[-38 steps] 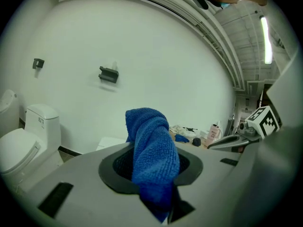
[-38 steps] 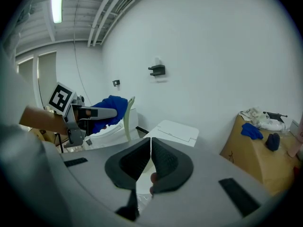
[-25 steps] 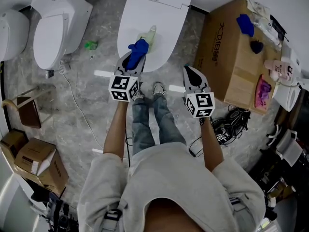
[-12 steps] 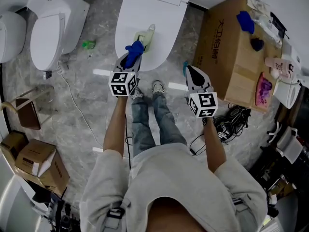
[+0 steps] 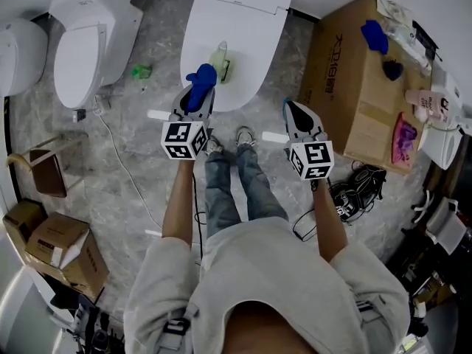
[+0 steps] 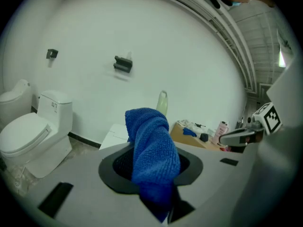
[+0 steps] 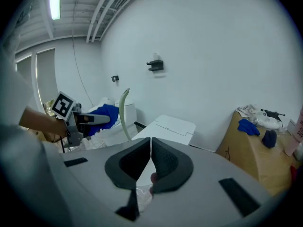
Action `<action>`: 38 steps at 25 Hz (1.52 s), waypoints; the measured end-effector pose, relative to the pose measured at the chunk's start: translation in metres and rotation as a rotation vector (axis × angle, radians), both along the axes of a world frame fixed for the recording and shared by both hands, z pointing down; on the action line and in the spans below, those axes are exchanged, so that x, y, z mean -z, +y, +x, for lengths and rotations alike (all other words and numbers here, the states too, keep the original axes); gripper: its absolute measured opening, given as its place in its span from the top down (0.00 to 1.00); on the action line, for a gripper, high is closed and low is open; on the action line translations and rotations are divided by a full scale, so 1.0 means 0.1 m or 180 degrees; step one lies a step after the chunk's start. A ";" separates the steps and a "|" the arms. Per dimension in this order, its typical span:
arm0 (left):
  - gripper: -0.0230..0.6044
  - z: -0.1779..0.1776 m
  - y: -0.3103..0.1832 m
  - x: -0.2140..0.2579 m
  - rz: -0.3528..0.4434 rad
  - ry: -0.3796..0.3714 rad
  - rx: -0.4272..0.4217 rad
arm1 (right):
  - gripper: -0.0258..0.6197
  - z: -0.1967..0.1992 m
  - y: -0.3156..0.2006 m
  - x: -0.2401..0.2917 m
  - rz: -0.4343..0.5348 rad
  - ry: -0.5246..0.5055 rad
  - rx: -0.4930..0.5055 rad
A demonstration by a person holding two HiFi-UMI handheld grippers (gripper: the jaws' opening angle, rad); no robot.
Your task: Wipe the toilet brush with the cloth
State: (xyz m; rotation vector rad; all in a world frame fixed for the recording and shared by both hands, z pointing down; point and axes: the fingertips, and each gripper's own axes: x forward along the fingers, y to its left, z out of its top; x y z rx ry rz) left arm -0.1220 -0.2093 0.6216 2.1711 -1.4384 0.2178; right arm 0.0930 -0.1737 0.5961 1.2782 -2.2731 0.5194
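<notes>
A pale green toilet brush (image 5: 220,55) stands upright on the closed lid of the white toilet (image 5: 243,21). My left gripper (image 5: 197,93) is shut on a blue cloth (image 5: 200,77), just left of the brush and short of it. In the left gripper view the cloth (image 6: 149,136) bulges up out of the jaws, and the brush handle (image 6: 162,102) shows behind it. My right gripper (image 5: 290,108) hovers over the floor, right of the toilet's front, shut with nothing in it. In the right gripper view (image 7: 150,145) the brush handle (image 7: 124,110) curves up at the left.
A second toilet (image 5: 85,43) stands at the left. A large cardboard box (image 5: 346,80) at the right carries blue cloths (image 5: 375,35) and a pink bottle (image 5: 422,105). Cables (image 5: 346,192) lie on the floor by it. Small boxes (image 5: 55,245) sit at lower left. My feet are just before the toilet.
My left gripper with the cloth has drifted a little left and back toward me. The right gripper has barely moved.
</notes>
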 end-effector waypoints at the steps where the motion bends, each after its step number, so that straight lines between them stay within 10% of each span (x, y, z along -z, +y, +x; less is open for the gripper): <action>1: 0.74 0.00 0.00 0.14 0.0098 0.0005 0.0006 | 0.91 0.00 0.00 0.01 0.0006 -0.0004 0.0002; 13: 0.74 0.49 -0.22 1.20 0.0902 -0.0078 -0.0459 | 0.91 -0.09 0.03 0.01 0.0010 -0.0031 0.0042; 38: 0.74 0.36 -0.26 -0.01 0.0095 -0.0099 -0.0559 | 0.91 -0.16 -0.03 -0.15 -0.0127 0.0023 0.0086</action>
